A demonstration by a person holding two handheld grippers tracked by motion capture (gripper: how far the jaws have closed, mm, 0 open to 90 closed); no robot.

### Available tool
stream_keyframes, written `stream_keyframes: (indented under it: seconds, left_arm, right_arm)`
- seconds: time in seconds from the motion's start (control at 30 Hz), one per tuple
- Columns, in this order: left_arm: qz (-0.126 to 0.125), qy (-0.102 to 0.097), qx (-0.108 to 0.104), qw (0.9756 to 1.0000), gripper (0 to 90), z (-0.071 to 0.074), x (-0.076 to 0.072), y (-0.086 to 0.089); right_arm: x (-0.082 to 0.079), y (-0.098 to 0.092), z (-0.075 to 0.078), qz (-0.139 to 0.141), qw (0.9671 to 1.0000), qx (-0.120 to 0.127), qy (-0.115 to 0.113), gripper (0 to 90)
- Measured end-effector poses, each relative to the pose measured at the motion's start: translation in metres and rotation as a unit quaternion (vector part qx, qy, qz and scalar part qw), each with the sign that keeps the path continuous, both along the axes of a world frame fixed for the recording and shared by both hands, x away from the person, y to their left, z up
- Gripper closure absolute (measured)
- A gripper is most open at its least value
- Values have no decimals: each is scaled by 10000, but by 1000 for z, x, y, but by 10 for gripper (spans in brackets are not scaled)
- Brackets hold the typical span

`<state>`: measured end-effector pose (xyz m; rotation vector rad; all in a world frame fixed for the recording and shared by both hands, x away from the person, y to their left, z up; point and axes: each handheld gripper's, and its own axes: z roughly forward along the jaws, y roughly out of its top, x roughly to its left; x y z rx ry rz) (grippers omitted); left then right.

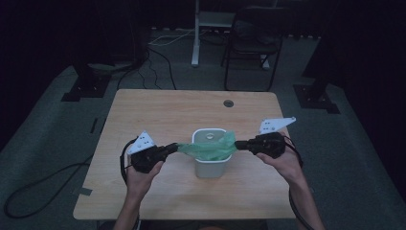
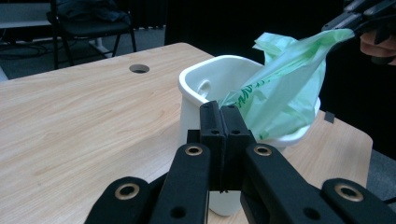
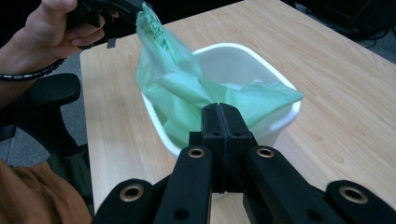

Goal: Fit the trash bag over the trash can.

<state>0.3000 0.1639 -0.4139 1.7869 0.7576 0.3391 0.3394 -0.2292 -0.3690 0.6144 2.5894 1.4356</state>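
Near the front edge of the light wooden table, a thin green plastic bag hangs partly inside the white plastic bin, stretched between the left gripper and right gripper, both clenched on its edges.

A light wooden table with a round cable hole near its far edge stands on grey carpet in a dim room. Beyond it, a black folding chair and a white stand leg rise before a dark backdrop. Black cables trail across the floor, and dark stand feet rest at both sides.
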Motion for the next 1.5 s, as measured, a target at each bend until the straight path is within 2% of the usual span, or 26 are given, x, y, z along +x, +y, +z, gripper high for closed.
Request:
stream_keyframes:
  seconds: [0.2,0.27,0.3,0.47,0.6,0.73,0.83,0.9,1.0,1.1,1.23,1.33,1.43,1.5]
  left_arm:
    - [-37,-56,135,9999,900,1,-10,-4]
    - [-110,-86,81,9999,900,3,-13,-4]
    - [-136,-108,72,9998,900,4,-14,-5]
    - [-286,-202,79,9994,900,8,-19,-14]
    - [-381,-239,136,9989,900,9,-22,-20]
    - [-447,-253,160,9986,900,8,-24,-23]
    - [-457,-245,153,9985,900,7,-25,-23]
    - [-462,-242,149,9985,900,7,-26,-23]
    - [-454,-226,136,9986,900,7,-26,-23]
    - [-462,-203,129,9986,899,6,-26,-24]
    - [-481,-157,105,9987,893,4,-26,-24]
    - [-466,-116,108,9988,891,1,-27,-24]
    - [-451,-71,131,9989,890,-1,-27,-23]
    - [-439,-28,127,9990,890,-4,-26,-22]
  right_arm:
    - [-6,-5,-10,26,9999,-112,112,889]
    - [-6,-8,-11,-53,9998,-148,129,825]
    - [-6,-11,-11,-104,9998,-86,126,795]
    - [-3,-14,7,-471,9987,194,-68,636]
    - [1,-2,23,-537,9978,327,-214,590]
    - [7,19,32,-642,9969,135,-429,567]
    - [15,31,30,-690,9967,-28,-433,565]
    - [21,36,27,-711,9966,-117,-391,558]
    - [28,42,19,-664,9973,-241,-191,542]
    - [29,43,10,-655,9971,-378,-39,545]
    - [21,38,-1,-585,9969,-521,77,701]
    - [11,33,-7,-508,9967,-614,152,775]
    - [4,28,-10,-493,9963,-682,186,797]
    - [0,24,-12,-515,9965,-622,202,799]
